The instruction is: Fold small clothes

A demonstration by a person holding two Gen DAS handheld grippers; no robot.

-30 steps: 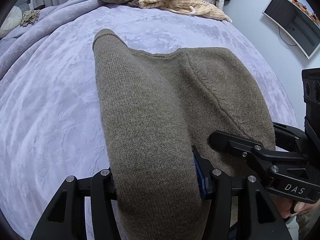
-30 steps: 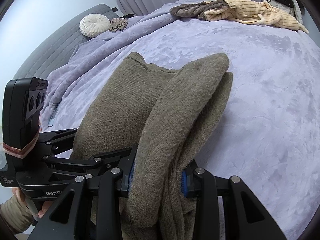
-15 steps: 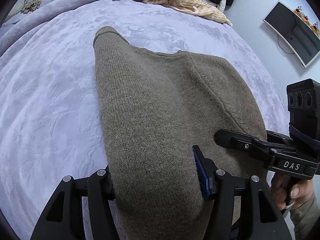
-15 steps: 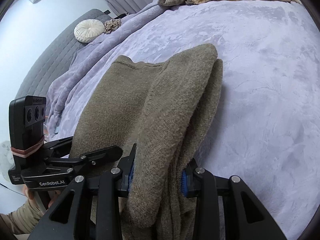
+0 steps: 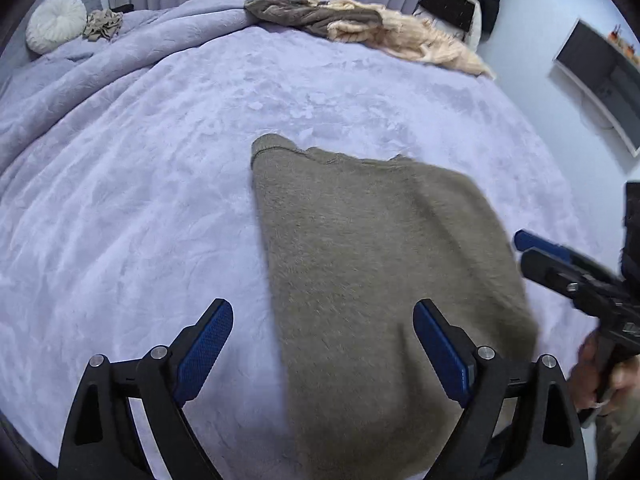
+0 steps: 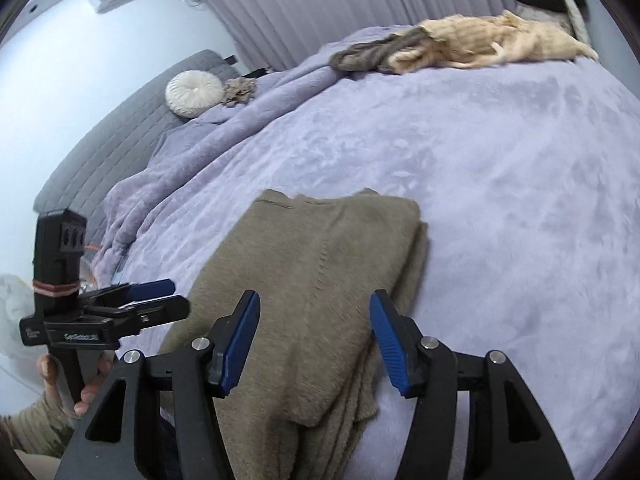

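With both my left gripper and right gripper just sprung open and empty, the olive sweater lay folded on the bed, unfolded clothes still waiting beyond.

The bed lies bare and wide left of the sweater and beyond it, up to a heap of clothes along the far edge. Right of the sweater the bed is also free out to its right edge. At the far left corner a cushion and a small rag sit on bunched blanket. Both grippers flank the sweater's near end, the left gripper and the right gripper, fingers spread, pads clear of the knit.
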